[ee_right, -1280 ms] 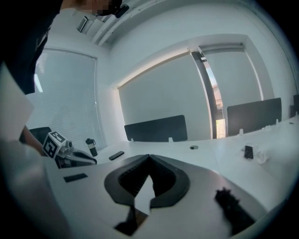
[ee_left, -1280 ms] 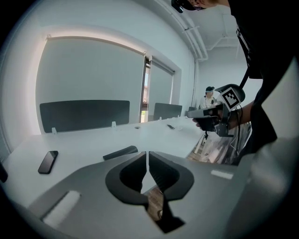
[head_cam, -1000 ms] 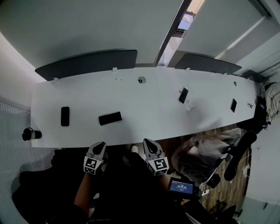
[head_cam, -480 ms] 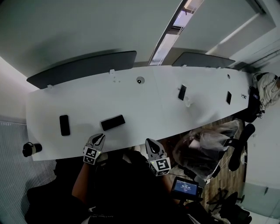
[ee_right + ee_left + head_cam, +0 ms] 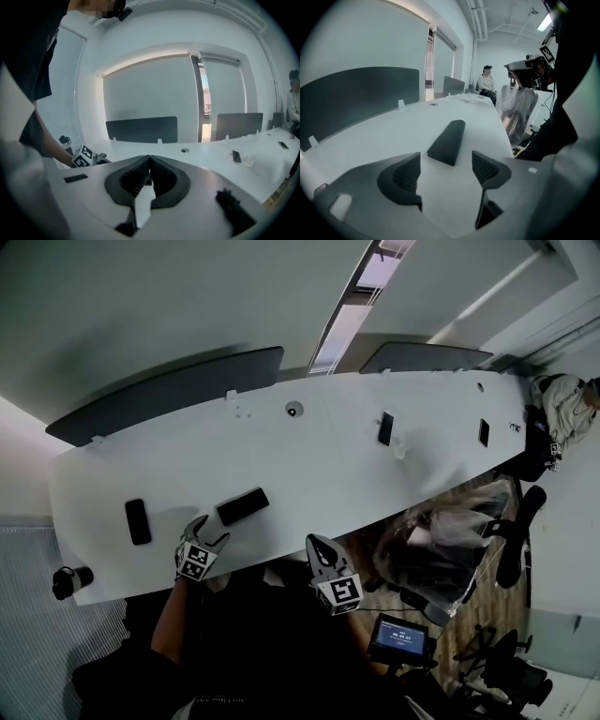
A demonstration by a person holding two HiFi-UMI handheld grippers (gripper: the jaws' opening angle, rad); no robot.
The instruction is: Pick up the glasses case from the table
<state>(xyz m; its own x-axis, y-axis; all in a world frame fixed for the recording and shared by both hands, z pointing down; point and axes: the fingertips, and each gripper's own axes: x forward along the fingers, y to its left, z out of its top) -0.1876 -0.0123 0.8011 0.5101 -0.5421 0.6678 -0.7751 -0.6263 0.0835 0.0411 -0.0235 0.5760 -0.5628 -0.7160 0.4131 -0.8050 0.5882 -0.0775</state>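
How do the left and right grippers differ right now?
The left gripper has its jaws apart and opening, while the right gripper has its jaws shut together. The left gripper is over the table, aimed at the glasses case lying just ahead of its jaws. The right gripper sits at the table's near edge, off to the side of the case. Both hold nothing.

Dim cool light, heavy fisheye warp, dark vignetted corners

Black oblong glasses case [image 5: 242,506] flat on white table [image 5: 309,456].
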